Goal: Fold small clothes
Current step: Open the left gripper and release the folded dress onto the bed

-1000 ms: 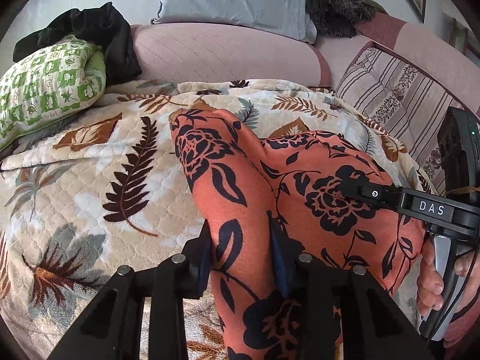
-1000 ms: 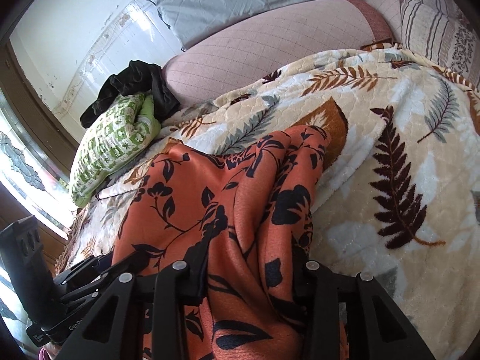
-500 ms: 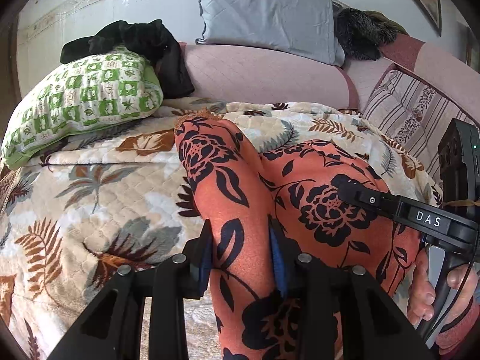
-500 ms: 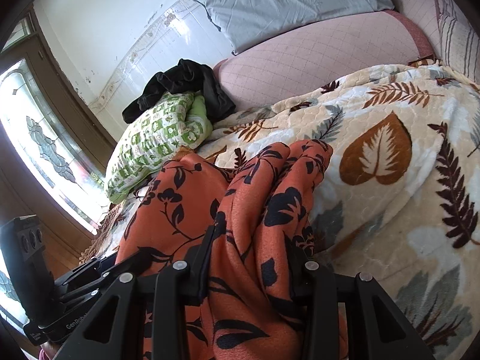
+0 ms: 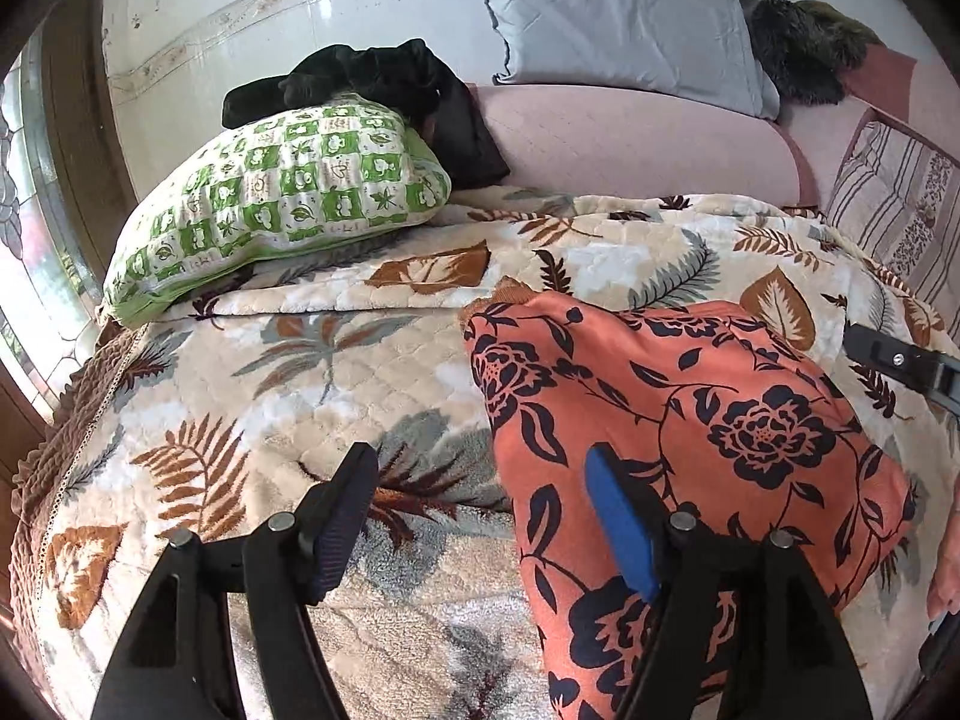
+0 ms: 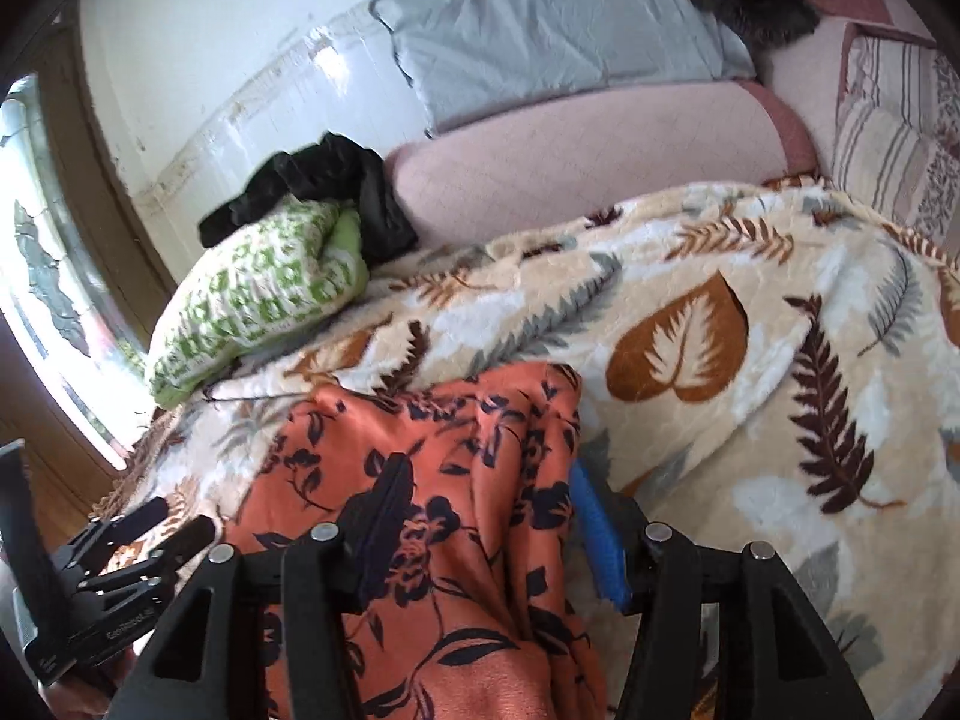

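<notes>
An orange garment with dark navy flowers [image 5: 690,420] lies folded on the leaf-patterned blanket [image 5: 300,372]. My left gripper [image 5: 480,516] is open over the garment's left edge; its right finger rests on the cloth, its left finger over bare blanket. In the right wrist view the garment [image 6: 432,480] runs between the fingers of my right gripper [image 6: 486,516], which is open, the cloth draped loosely between them. The left gripper's body [image 6: 108,576] shows at the lower left there.
A green checked pillow [image 5: 282,204] with black clothing [image 5: 372,78] on it lies at the back left. A pink bolster [image 5: 630,144], a grey pillow [image 5: 618,18] and a striped cushion [image 5: 900,204] line the back. A window [image 6: 36,300] is on the left.
Both grippers have opened and let go of the garment. The garment now lies flatter on the blanket, and the left gripper has shifted left of it.
</notes>
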A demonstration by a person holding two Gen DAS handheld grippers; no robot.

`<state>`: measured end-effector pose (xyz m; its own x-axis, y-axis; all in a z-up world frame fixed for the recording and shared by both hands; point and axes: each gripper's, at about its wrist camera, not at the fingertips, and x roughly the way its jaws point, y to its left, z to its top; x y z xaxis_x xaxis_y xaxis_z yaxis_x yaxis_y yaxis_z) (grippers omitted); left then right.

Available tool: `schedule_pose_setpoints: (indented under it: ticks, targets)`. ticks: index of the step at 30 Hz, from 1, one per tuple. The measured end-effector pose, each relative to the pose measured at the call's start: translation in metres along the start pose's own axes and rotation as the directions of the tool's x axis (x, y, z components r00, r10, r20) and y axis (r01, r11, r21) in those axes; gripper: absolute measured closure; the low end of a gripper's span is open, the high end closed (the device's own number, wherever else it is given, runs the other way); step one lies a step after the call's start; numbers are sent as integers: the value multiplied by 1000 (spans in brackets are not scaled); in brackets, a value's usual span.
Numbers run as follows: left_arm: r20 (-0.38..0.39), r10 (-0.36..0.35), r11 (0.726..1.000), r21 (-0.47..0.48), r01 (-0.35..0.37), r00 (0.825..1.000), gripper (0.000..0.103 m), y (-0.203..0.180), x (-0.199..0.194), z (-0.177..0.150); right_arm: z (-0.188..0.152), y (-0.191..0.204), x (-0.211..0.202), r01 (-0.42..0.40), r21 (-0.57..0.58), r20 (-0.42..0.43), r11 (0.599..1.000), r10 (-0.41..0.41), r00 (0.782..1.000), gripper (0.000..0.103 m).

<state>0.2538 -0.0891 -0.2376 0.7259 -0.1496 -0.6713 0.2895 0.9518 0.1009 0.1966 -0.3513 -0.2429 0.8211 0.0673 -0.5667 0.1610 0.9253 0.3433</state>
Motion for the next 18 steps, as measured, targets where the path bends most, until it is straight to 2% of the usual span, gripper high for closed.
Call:
schedule_pose_setpoints:
  ticks: [2, 3, 5, 7, 8, 11, 14, 16, 18]
  targets:
    - [-7, 33, 999, 13, -33, 999, 31, -4, 3, -1, 0, 9, -3, -61, -28, -23, 998, 60, 998, 64]
    - [-17, 47, 999, 24, -46, 999, 31, -6, 7, -3, -3, 13, 0, -85, -33, -53, 996, 83, 995, 70]
    - [-56, 79, 996, 51, -76, 995, 30, -11, 19, -7, -13, 19, 17, -95, -45, -146, 994, 87, 985, 73]
    - [-91, 114, 991, 75, -107, 989, 27, -14, 33, -15, -30, 15, 47, -23, -39, -288, 999, 11, 957, 73]
    - [-95, 118, 990, 84, -111, 988, 25, -15, 38, -17, -38, 10, 56, -7, -26, -326, 1000, -2, 946, 73]
    - [-88, 131, 990, 69, -125, 988, 21, -15, 38, -16, -35, 10, 51, -20, -32, -305, 999, 10, 952, 75]
    - [-87, 82, 997, 7, -82, 993, 22, -10, 26, -10, -34, 13, 37, -16, -37, -275, 999, 5, 961, 74]
    - [-74, 60, 998, -32, -62, 995, 22, -8, 11, -5, -33, 19, 19, -15, -59, -230, 998, 1, 973, 73]
    - [-26, 73, 995, -64, -74, 997, 21, -8, -12, -1, -32, 26, -6, -13, -88, -166, 996, -2, 986, 73]
